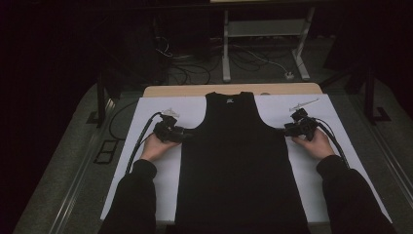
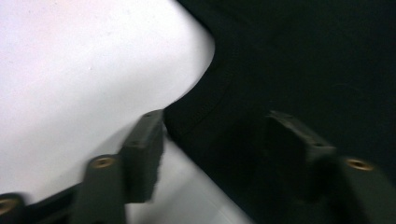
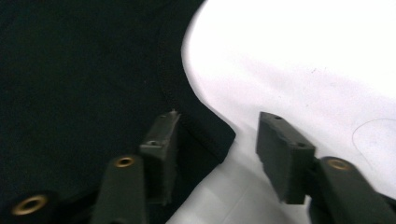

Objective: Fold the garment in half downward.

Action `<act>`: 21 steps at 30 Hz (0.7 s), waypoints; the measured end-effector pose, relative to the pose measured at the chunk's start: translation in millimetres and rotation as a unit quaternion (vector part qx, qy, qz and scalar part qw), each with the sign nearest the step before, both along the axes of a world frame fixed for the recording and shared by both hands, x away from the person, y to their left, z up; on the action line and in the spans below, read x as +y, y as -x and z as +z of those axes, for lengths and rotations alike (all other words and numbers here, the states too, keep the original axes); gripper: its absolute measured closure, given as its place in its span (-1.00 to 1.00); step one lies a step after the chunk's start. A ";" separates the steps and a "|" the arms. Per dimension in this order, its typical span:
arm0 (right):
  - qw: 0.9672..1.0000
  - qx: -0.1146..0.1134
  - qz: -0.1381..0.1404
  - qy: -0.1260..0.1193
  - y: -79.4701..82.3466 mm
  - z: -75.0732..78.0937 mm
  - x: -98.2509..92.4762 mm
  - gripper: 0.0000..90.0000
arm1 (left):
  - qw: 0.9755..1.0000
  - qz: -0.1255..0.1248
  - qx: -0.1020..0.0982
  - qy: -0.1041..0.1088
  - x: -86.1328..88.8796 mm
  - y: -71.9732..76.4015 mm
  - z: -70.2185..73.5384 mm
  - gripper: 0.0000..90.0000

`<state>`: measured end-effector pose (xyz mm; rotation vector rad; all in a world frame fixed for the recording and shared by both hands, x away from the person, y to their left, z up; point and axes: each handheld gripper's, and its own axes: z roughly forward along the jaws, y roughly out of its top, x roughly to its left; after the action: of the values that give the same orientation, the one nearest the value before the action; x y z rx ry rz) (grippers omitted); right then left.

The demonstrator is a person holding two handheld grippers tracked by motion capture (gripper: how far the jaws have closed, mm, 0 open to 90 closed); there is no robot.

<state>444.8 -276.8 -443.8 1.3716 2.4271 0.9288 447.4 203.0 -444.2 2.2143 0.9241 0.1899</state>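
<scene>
A black sleeveless top (image 1: 238, 161) lies flat on a white sheet (image 1: 146, 117), neck toward the far edge. My left gripper (image 1: 187, 132) is at the top's left side, just under the armhole. In the left gripper view its jaws (image 2: 215, 140) stand apart, with the bottom corner of the armhole hem (image 2: 196, 116) between them and no pad pressing on it. My right gripper (image 1: 286, 130) mirrors it at the right armhole. In the right gripper view its jaws (image 3: 219, 140) straddle the cloth corner (image 3: 212, 133), one over fabric, one over the sheet.
The sheet covers a wooden table whose far edge (image 1: 195, 90) shows. Behind it on the floor are a metal stand (image 1: 263, 44), loose cables (image 1: 190, 73) and a small white plug (image 1: 289, 75). A cable (image 1: 139, 144) trails from each gripper along the sheet.
</scene>
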 end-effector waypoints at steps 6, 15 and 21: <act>1.000 -0.009 -0.010 0.005 0.3 -0.7 3.3 0.42 | 1.000 0.015 -0.013 -0.016 -1.9 -0.4 0.6 0.21; 1.000 -0.005 -0.004 0.001 2.2 0.8 8.5 0.80 | 0.999 0.023 -0.013 -0.018 -2.2 -0.5 0.8 0.85; 1.000 0.006 -0.016 -0.012 3.4 1.4 8.4 0.83 | 1.000 0.029 -0.006 -0.006 -1.4 -0.6 1.5 0.91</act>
<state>441.4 -268.4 -442.4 1.4239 2.4040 0.9487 448.0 201.6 -442.7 2.1969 0.9841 0.2370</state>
